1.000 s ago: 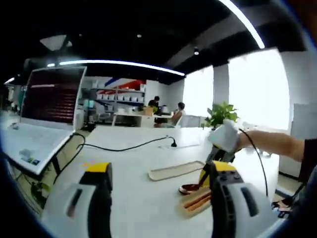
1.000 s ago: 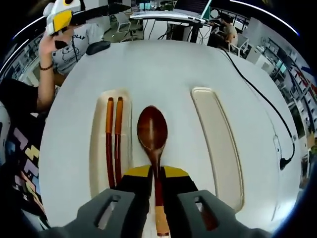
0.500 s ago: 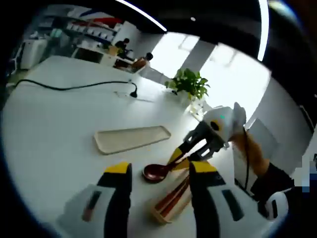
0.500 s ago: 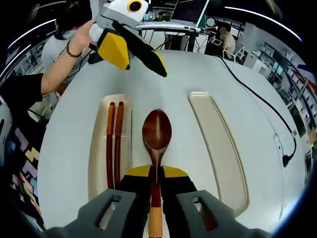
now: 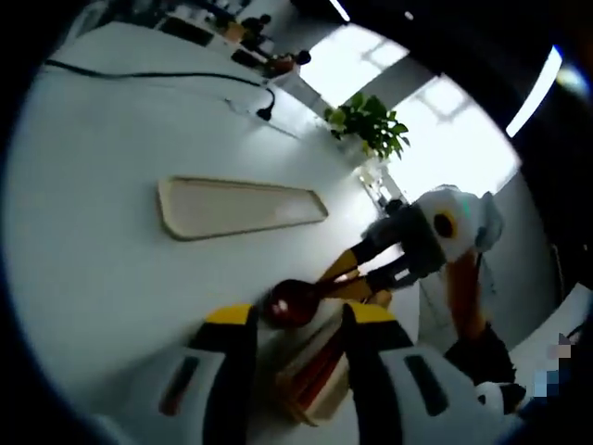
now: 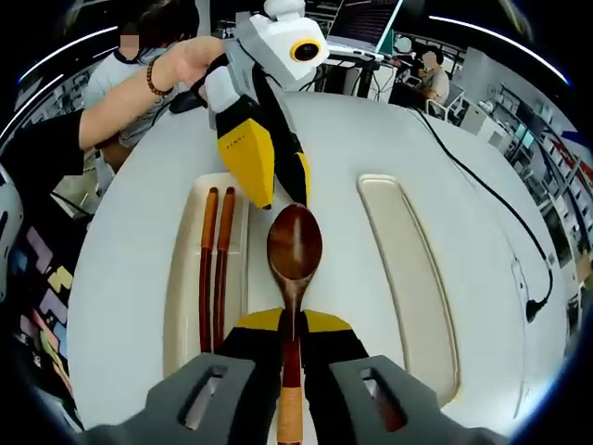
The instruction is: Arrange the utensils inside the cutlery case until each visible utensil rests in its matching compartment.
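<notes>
Two trays sit on the white table [image 5: 83, 232] in my left gripper view: the empty lid [image 5: 236, 206] mid-frame, the case [image 5: 310, 385] at the bottom. My left tool [image 5: 289, 326] hangs apart, empty, around the spoon [image 5: 295, 301] bowl.

In the right gripper view, open table lies upper right. My right tool [image 6: 290, 338] is clamped on the spoon handle; the chopsticks [image 6: 213, 269] lie in the case, left.
</notes>
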A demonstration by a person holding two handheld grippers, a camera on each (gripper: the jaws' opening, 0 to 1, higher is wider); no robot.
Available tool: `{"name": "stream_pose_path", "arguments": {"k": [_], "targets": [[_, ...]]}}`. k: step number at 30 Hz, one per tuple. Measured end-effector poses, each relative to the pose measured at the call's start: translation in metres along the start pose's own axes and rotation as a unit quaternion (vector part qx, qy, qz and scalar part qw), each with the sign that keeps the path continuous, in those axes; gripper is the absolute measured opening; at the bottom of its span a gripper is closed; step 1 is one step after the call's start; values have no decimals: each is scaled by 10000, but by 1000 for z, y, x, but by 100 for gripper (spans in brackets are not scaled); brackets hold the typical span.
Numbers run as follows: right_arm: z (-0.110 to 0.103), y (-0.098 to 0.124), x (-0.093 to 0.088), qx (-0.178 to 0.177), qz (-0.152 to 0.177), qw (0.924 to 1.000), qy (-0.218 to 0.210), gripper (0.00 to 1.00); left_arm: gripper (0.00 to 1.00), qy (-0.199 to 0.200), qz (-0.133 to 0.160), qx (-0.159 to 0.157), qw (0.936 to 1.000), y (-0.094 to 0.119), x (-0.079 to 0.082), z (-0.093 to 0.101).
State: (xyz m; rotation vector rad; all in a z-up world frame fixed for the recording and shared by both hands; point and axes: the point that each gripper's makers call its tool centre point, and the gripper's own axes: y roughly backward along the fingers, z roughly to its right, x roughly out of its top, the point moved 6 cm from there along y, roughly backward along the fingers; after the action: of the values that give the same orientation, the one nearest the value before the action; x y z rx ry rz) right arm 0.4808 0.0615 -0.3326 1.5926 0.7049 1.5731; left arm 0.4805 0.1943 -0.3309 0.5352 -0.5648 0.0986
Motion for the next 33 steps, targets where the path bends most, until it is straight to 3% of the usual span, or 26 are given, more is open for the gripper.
{"name": "stream_pose_path", "arguments": {"k": [7, 15, 16, 18, 23, 25, 27, 31, 33], "targets": [[2, 0, -2, -96, 175, 9998, -67, 4, 32, 87, 74, 66, 9999, -1, 3, -7], [0, 0, -3, -233, 392, 9989, 122, 4, 26, 691, 408, -358, 9961, 1, -3, -16], [-1, -1, -2, -202, 475, 9985, 184, 4, 21, 702, 413, -347, 9961, 3, -5, -18], [-3, -3, 0, -95, 783, 9969, -81, 4, 17, 617, 490, -270, 9965, 6, -6, -21], [-4, -1, 4, -378, 766, 9952, 485, 4, 6, 766, 624, -322, 9946, 7, -8, -25], [-3, 2, 6, -563, 745, 9937, 615, 4, 6, 702, 782, -397, 9937, 8, -5, -23], [-5, 4, 8, -622, 738, 9931, 666, 4, 5, 881, 808, -375, 9921, 9, -3, -21], [-7, 14, 12, -642, 799, 9934, 508, 4, 5, 579, 907, -407, 9934, 15, 2, -9], [-10, 21, 17, -717, 850, 9922, 558, 4, 4, 636, 953, -389, 9927, 19, 2, -4]]}}
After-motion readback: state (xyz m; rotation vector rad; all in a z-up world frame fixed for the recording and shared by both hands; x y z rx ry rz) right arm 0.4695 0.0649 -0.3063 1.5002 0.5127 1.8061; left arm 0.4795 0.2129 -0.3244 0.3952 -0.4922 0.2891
